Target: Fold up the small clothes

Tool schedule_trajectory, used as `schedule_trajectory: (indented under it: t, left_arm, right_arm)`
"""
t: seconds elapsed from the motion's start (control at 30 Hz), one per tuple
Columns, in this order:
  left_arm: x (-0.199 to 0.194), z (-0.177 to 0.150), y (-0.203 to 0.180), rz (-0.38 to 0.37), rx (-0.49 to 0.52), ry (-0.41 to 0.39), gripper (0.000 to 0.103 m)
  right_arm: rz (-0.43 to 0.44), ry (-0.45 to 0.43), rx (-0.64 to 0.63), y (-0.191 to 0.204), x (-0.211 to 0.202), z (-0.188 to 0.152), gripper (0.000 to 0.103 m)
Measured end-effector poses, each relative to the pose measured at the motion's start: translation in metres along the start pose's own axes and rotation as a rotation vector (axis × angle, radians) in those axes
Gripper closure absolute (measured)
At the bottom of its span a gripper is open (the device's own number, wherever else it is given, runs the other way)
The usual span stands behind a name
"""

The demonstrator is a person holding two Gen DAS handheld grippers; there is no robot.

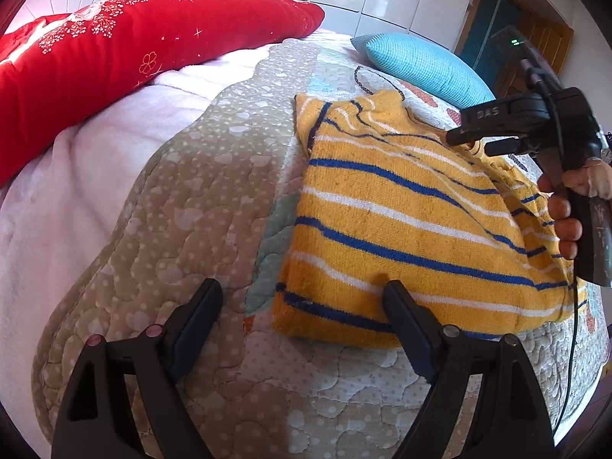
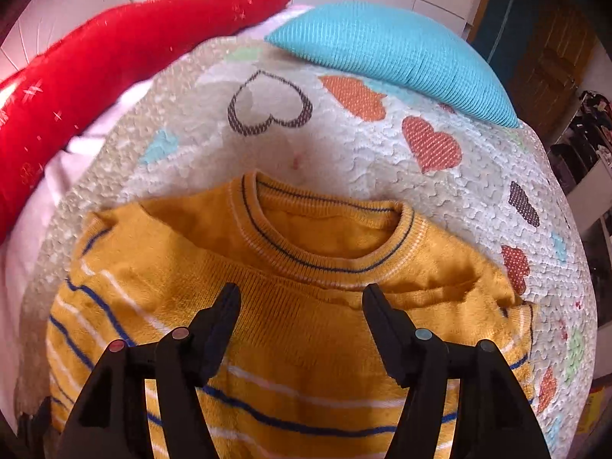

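Left wrist view, item one: your yellow striped sweater point(image 1: 413, 225) lay partly folded on the heart-print quilt point(image 1: 199, 199), near the quilt's right edge, its blue and white stripes running across the top layer. Right wrist view recorded the same sweater point(image 2: 290, 306) with its ribbed collar point(image 2: 329, 244) turned toward the far edge of the quilt point(image 2: 344, 141), the sides doubled inward.

Item two: your left gripper point(image 1: 302, 294) stood with jaws spread wide and nothing between them, its right finger over the sweater's near hem, its left finger over bare quilt.

Item three: your right gripper point(image 2: 302, 298) hung over the sweater's chest just below the collar, jaws apart, empty. From the left wrist view that gripper point(image 1: 482, 137) sat over the sweater's far right side, with your right hand point(image 1: 566, 206) around its handle.

Item four: a blue pillow point(image 2: 397, 53) rested on the quilt's far edge. A red cushion point(image 1: 126, 42) lay along the far left, on a pale pink blanket point(image 1: 76, 176) beside the quilt.
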State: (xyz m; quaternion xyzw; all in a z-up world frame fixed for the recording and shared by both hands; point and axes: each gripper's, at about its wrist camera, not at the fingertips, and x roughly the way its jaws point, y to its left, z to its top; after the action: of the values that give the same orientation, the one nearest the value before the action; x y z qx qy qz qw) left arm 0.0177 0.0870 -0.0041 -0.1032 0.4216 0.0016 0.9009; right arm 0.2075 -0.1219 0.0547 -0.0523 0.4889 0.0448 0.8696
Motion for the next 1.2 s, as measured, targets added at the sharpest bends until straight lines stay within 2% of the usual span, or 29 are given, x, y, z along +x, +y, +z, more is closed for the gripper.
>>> schedule_trajectory:
  t: [0.1,0.2,0.23,0.27,0.33,0.4,0.43,0.5,0.57,0.63,0.73,0.77,0.8,0.83,0.87,0.9,0.93,1.0,1.1,1.2]
  left_arm:
    - [0.000,0.000,-0.001,0.007,0.005,0.001,0.017]
    - [0.000,-0.001,-0.001,0.009,0.005,0.000,0.017]
    - [0.000,0.000,-0.001,0.009,0.006,0.000,0.017]
    - [0.000,-0.001,-0.001,0.009,0.005,-0.001,0.017]
    - [0.000,-0.001,-0.002,0.008,0.004,-0.004,0.017]
    - [0.000,-0.002,-0.002,0.008,0.004,-0.007,0.017]
    - [0.000,-0.002,-0.002,0.008,0.004,-0.007,0.017]
    - [0.000,-0.002,-0.003,0.009,0.005,-0.006,0.017]
    - [0.000,-0.002,-0.003,0.012,0.007,-0.006,0.016]
    - [0.001,-0.002,-0.004,0.017,0.010,-0.004,0.016]
    - [0.001,-0.002,-0.005,0.021,0.012,-0.004,0.015]
    - [0.001,-0.002,-0.005,0.020,0.011,-0.004,0.015]
    - [0.001,-0.002,-0.005,0.018,0.009,-0.005,0.015]
    - [0.000,-0.002,-0.005,0.016,0.008,-0.006,0.015]
    - [0.000,-0.002,-0.005,0.015,0.006,-0.008,0.015]
    - [0.000,-0.002,-0.005,0.014,0.005,-0.009,0.015]
    - [0.000,-0.002,-0.005,0.013,0.004,-0.009,0.015]
    - [0.000,-0.002,-0.006,0.013,0.004,-0.007,0.015]
    - [-0.001,-0.002,-0.004,0.000,-0.004,0.001,0.015]
    - [-0.004,0.003,0.009,-0.108,-0.068,0.012,0.010]
  right_arm:
    - [0.062,-0.028,0.037,-0.030,-0.022,-0.009,0.033]
    - [0.176,0.027,0.148,-0.075,-0.022,-0.027,0.033]
    - [0.174,0.046,0.192,-0.094,-0.017,-0.034,0.033]
    - [0.131,0.063,0.229,-0.111,-0.012,-0.042,0.033]
    - [-0.027,0.108,0.286,-0.147,-0.001,-0.057,0.034]
    - [-0.132,0.087,0.366,-0.182,-0.005,-0.071,0.034]
    - [-0.138,0.068,0.406,-0.196,-0.013,-0.077,0.034]
    - [-0.004,0.030,0.478,-0.214,-0.032,-0.094,0.034]
    - [0.083,-0.016,0.489,-0.217,-0.056,-0.110,0.034]
    - [0.102,-0.058,0.421,-0.204,-0.079,-0.123,0.034]
    - [0.158,-0.018,0.337,-0.180,-0.083,-0.147,0.034]
    - [0.175,0.013,0.329,-0.174,-0.078,-0.157,0.038]
    - [0.172,0.048,0.313,-0.169,-0.069,-0.166,0.050]
    - [0.136,0.084,0.280,-0.166,-0.062,-0.174,0.060]
    - [0.065,0.112,0.248,-0.166,-0.055,-0.183,0.069]
    - [0.033,0.108,0.246,-0.174,-0.051,-0.191,0.068]
    - [0.036,0.089,0.274,-0.182,-0.052,-0.196,0.066]
    - [-0.008,0.086,0.322,-0.194,-0.056,-0.197,0.059]
    - [-0.056,0.064,0.271,-0.183,-0.070,-0.194,0.059]
    - [-0.020,0.008,0.297,-0.178,-0.086,-0.200,0.050]
